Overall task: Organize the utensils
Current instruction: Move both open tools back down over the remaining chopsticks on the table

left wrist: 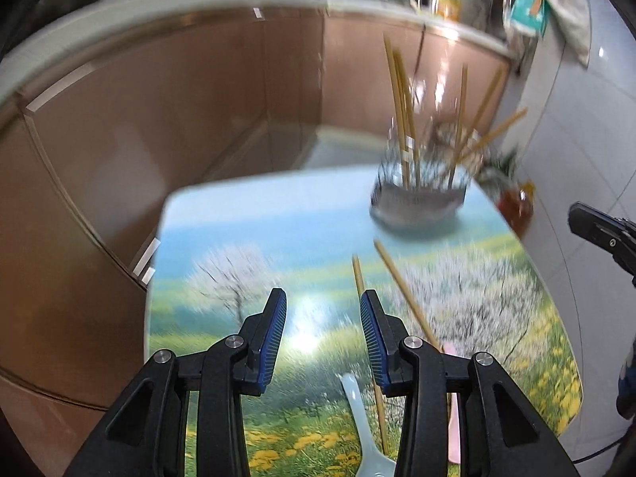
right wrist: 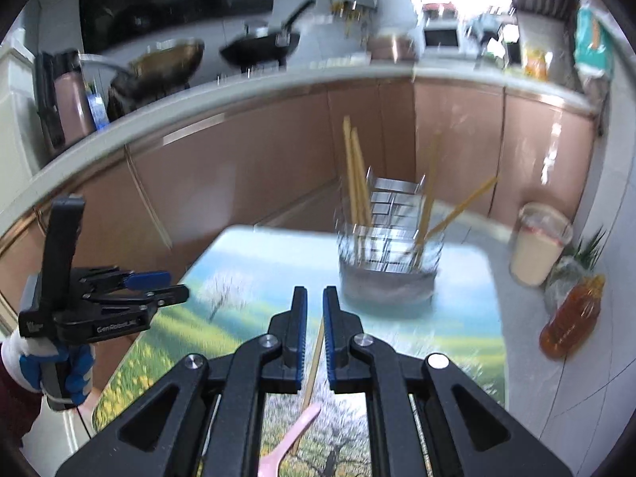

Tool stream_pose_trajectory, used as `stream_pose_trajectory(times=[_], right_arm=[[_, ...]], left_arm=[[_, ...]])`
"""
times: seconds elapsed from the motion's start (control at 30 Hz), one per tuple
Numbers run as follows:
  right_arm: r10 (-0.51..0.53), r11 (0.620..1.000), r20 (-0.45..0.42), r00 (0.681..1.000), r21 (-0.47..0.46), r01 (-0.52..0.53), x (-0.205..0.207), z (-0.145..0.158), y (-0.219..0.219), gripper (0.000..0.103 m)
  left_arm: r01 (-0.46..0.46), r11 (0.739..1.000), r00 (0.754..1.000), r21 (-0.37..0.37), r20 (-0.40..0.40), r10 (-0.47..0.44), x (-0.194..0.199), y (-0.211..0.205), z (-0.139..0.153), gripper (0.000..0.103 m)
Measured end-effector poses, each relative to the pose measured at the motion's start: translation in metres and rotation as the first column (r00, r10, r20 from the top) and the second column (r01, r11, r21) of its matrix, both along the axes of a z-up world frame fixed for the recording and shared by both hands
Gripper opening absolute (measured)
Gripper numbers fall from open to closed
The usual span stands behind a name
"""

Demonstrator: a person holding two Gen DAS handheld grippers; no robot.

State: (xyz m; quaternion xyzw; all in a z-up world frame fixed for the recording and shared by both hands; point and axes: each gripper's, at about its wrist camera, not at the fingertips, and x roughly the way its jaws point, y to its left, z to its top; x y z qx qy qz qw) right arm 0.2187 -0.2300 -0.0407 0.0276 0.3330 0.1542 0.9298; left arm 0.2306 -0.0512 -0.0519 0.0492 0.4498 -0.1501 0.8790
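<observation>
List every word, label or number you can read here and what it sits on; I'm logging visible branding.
"GenRobot.AI", roughly, the ending blurred: on the side of the left tongs, in the right wrist view.
A small mark on its handle: too small to read.
Packets on the counter: print too blurred to read.

A metal wire utensil holder is stood upright near the table's far right corner, with several bamboo chopsticks leaned inside. Two loose chopsticks, a white spoon and a pink spoon are laid toward the table's near edge.
</observation>
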Motion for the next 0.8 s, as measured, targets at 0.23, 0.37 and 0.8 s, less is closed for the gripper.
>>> stream_pose_trajectory(times=[0.23,0.37,0.8], right_arm=[[0.026,0.999,-0.151,0.988,-0.023,-0.029,0.040,-0.047,0.004,0.008],[0.030,0.999,-0.194,0.980,-0.025,-0.035,0.055,-0.064,0.004,0.008],[0.067,0.996,-0.316,0.946,-0.035,-0.082,0.088,-0.116,0.018,0.017]], left_arm=[[0.057,0.998,0.973,0.017,-0.225,-0.051,0.041,-0.024,-0.059,0.038],[0.070,0.997,0.963,0.033,-0.264,-0.059,0.054,-0.036,-0.078,0.038],[0.090,0.993,0.942,0.069,-0.330,-0.063,0.080,-0.055,-0.116,0.040]])
